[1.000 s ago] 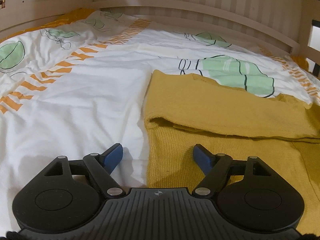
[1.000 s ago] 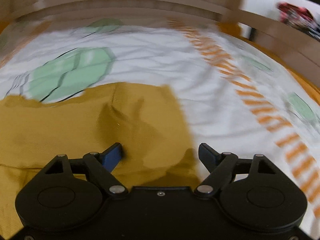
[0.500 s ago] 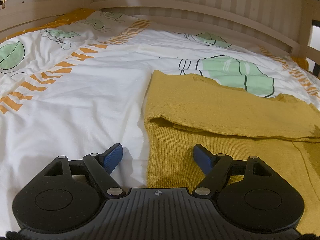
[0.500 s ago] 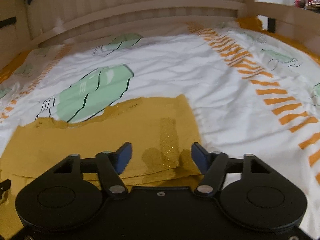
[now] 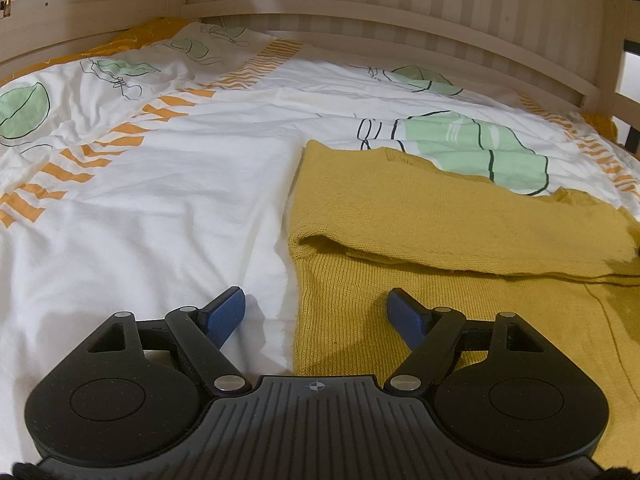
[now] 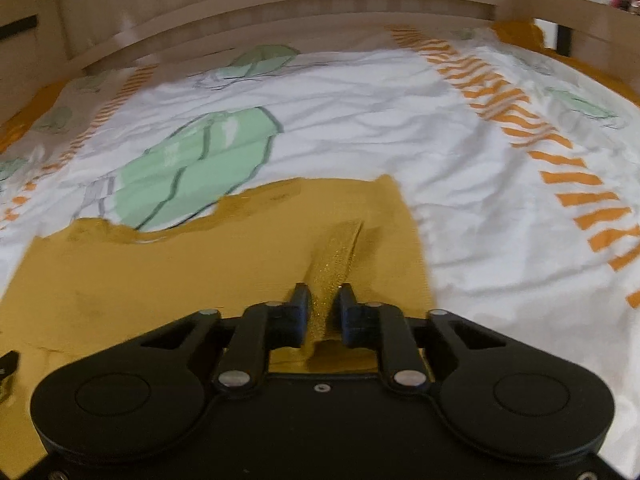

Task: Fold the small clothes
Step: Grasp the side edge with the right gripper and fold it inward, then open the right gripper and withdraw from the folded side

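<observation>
A mustard-yellow knit sweater (image 5: 440, 216) lies flat on the bed with one part folded across it. My left gripper (image 5: 316, 312) is open, low over the sweater's left edge, one finger over the sheet and one over the knit. In the right wrist view the same sweater (image 6: 160, 272) fills the lower left. My right gripper (image 6: 323, 300) is shut on a pinched ridge of the sweater's fabric near its right edge.
The bed has a white duvet (image 5: 160, 200) with green shapes and orange stripes. A wooden slatted rail (image 5: 400, 20) runs along the far side and corners. The rail also shows in the right wrist view (image 6: 280, 4).
My right gripper has closed from wide open onto a fold of the sweater near its right edge. The left gripper has stayed still and open.
</observation>
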A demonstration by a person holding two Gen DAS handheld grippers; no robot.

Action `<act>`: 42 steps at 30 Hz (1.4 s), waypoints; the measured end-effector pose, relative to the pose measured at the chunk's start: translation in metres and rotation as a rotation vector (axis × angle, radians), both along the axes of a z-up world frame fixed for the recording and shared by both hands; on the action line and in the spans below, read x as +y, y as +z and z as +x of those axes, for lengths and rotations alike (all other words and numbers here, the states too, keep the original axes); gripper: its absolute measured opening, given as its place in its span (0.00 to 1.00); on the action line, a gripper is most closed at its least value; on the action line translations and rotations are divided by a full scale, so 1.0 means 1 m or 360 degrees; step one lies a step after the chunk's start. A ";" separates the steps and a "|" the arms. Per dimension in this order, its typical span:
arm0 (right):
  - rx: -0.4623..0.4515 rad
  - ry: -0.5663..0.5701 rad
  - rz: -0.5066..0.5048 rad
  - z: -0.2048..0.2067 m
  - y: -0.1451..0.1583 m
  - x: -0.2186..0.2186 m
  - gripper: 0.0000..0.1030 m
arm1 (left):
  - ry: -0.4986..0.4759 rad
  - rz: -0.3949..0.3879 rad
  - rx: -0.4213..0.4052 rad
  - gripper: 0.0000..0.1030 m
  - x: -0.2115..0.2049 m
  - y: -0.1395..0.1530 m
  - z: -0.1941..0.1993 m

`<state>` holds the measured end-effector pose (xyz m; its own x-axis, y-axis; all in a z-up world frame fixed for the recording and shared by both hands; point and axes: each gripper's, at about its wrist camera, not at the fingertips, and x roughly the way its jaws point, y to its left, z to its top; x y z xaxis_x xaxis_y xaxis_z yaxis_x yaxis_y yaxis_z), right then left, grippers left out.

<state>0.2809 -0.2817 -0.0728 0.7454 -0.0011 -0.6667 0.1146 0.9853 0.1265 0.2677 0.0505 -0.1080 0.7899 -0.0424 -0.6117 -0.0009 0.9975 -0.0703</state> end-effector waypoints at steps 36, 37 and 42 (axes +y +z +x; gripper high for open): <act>0.0109 -0.0157 0.0067 -0.111 0.012 -0.039 0.86 | -0.0015 0.0110 0.0156 0.76 -0.006 0.011 0.008; 0.0120 -0.0153 0.0059 -0.119 0.012 -0.038 0.88 | -0.0017 0.0115 0.0175 0.76 -0.006 0.012 0.007; 0.0181 -0.0155 0.0078 -0.150 0.007 -0.037 0.89 | -0.0052 0.0112 0.0277 0.76 -0.003 0.019 -0.006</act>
